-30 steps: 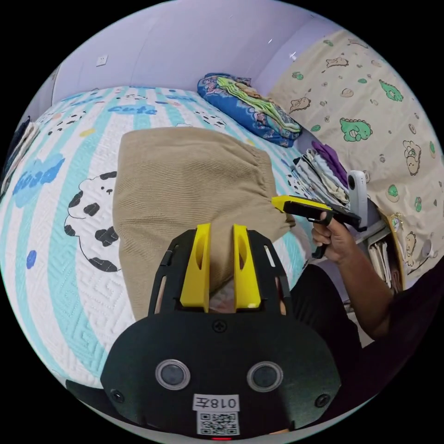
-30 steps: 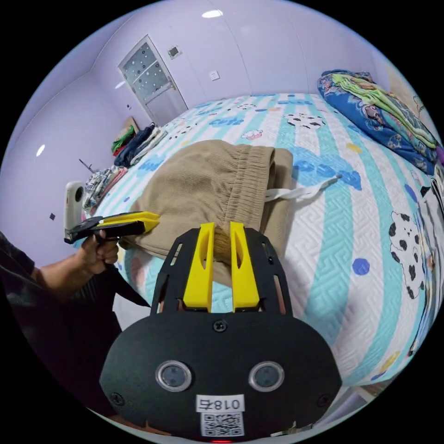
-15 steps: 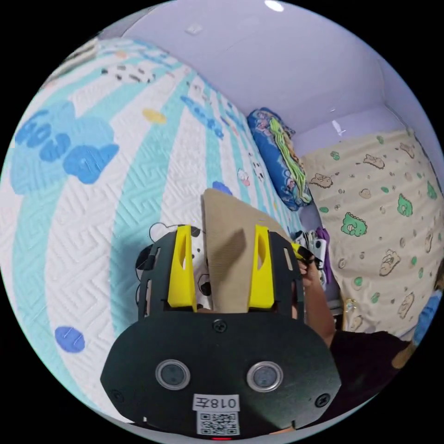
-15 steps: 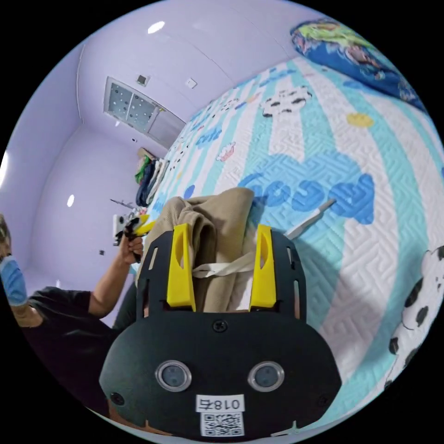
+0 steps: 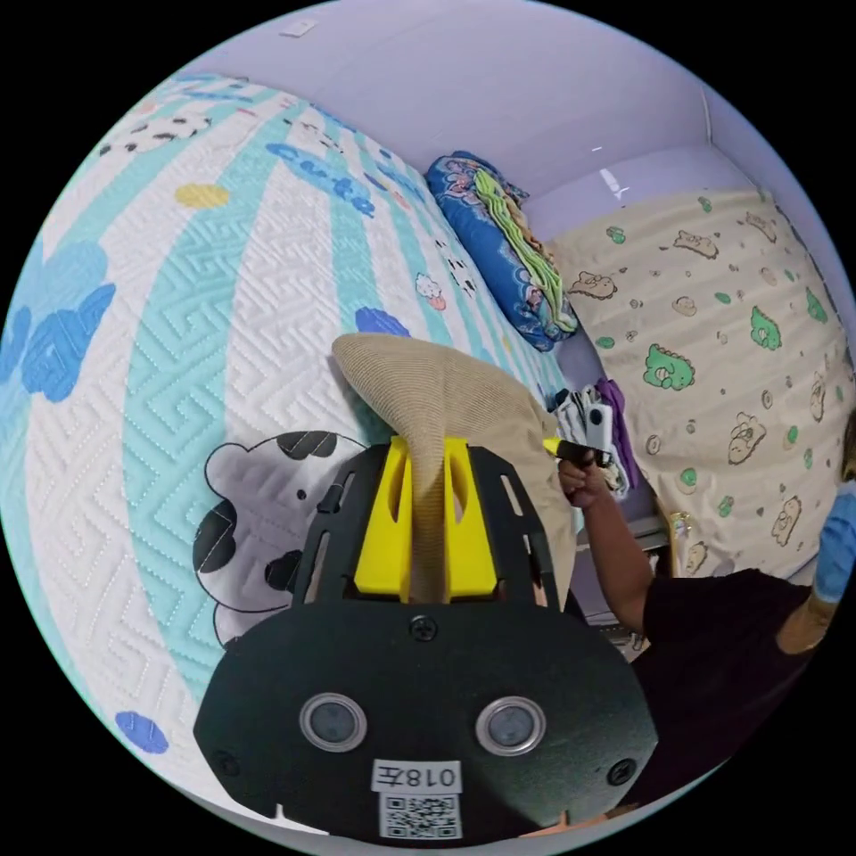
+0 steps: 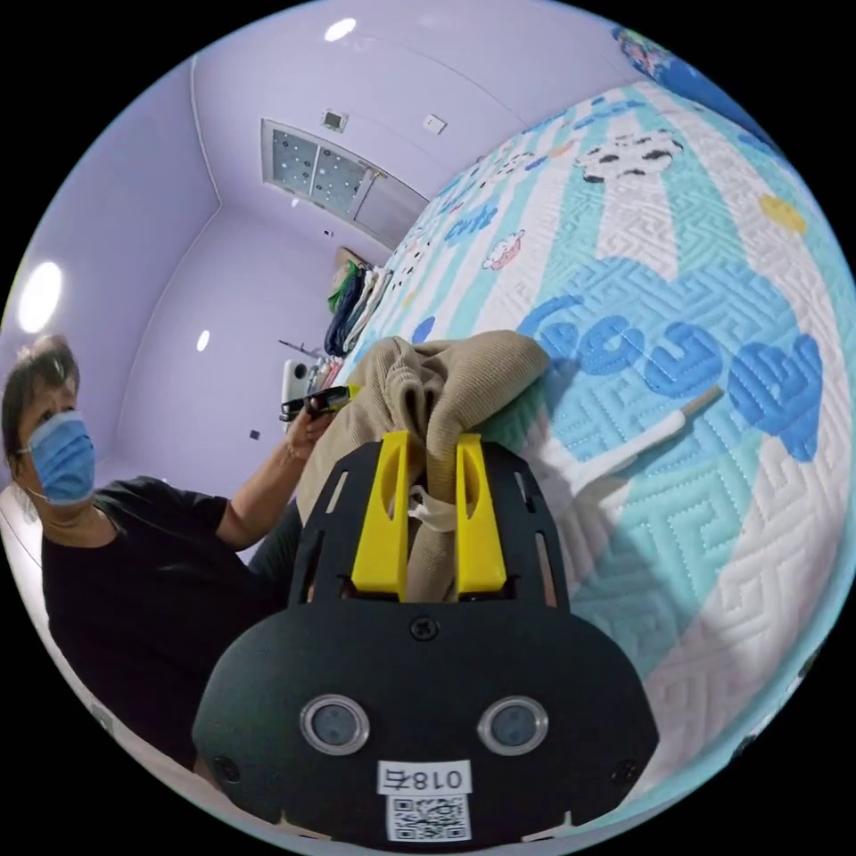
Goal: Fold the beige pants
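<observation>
Half a second ago both pairs of yellow jaws stood wide apart around the cloth; now pinched tight on it. Left gripper (image 5: 427, 517) clamped on a ridge of the beige pants (image 5: 437, 392), right gripper (image 6: 430, 513) clamped on a bunched fold of the same pants (image 6: 446, 383) together with a strip of white drawstring (image 6: 428, 517).

Fine-ribbed corduroy, soft and thick, gathered into a rounded hump rising from the jaws, resting on the bed (image 5: 223, 294) at its near edge. One flat white drawstring end (image 6: 642, 432) lying loose across the quilt in the right gripper view. Quilted bedspread stitched in a maze-like pattern, striped white and aqua, printed with blue lettering and black-and-white cartoon animals. Folded blue patterned blanket (image 5: 499, 241) by the lilac wall; cream curtain (image 5: 722, 357) with green dinosaurs beside it.
</observation>
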Action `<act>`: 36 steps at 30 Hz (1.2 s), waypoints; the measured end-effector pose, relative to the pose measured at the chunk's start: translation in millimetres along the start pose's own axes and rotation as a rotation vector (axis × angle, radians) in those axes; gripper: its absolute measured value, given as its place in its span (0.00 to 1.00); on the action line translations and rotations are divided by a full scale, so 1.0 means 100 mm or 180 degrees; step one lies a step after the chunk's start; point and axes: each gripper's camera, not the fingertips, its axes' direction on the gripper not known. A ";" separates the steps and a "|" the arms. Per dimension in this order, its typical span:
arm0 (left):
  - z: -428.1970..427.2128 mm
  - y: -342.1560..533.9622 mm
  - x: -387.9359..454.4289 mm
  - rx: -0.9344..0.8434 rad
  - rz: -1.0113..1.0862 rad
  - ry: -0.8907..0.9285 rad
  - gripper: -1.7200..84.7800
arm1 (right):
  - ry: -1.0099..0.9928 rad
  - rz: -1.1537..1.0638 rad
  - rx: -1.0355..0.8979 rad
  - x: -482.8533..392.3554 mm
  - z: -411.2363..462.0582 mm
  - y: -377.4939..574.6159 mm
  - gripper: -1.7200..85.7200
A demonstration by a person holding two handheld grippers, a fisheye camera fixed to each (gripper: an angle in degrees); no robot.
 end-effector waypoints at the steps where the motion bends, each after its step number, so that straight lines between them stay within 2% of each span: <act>1: -0.11 -0.04 0.12 0.0039 0.0113 -0.0115 0.08 | 0.0045 -0.0025 0.0044 -0.04 -0.03 0.02 0.11; 6: -0.47 -0.81 0.68 -0.0050 0.0862 -0.0443 0.07 | 0.0344 -0.0213 0.0775 -0.31 -0.40 0.18 0.10; 9: -0.47 -1.88 1.21 -0.0167 0.1598 -0.0803 0.07 | 0.0466 -0.0121 0.1352 -0.29 -0.57 0.09 0.09; 11: -0.34 -2.87 1.81 -0.0113 0.2175 -0.1003 0.07 | 0.0503 0.0006 0.1770 -0.22 -0.65 -0.04 0.09; 13: -0.20 -3.55 2.30 0.0004 0.2484 -0.1063 0.08 | 0.0507 0.0221 0.2255 -0.09 -0.73 -0.21 0.09; 15: 0.00 -4.16 2.65 0.0104 0.2430 -0.1340 0.12 | 0.0592 0.0601 0.2840 0.16 -0.80 -0.50 0.09; 17: 0.10 -4.70 2.66 0.0179 0.1757 -0.1564 0.22 | 0.0831 0.0898 0.3134 0.44 -0.80 -0.74 0.09; 21: -0.15 -4.46 2.12 0.0586 0.1226 -0.1330 0.23 | 0.1134 0.2039 0.2993 1.37 -0.67 -1.09 0.10; 25: -0.56 -3.93 1.24 0.0475 0.0908 -0.0766 0.22 | 0.1181 0.1918 0.2941 1.32 -0.75 -1.05 0.11; 28: -1.02 -3.50 0.84 0.0650 0.0673 -0.0198 0.21 | 0.0889 0.1857 0.2907 1.19 -0.84 -0.84 0.12; 31: -1.42 -3.01 0.81 0.0815 0.0778 0.0464 0.21 | 0.0750 0.1280 0.2900 0.67 -0.99 -0.50 0.14; 32: -1.55 -2.79 0.90 0.0874 0.0923 0.0675 0.20 | 0.0802 0.0881 0.2912 0.33 -1.07 -0.31 0.14; 36: -1.80 -2.11 1.39 0.0901 0.1378 0.0972 0.18 | 0.1378 -0.0116 0.2733 -0.84 -1.28 0.43 0.15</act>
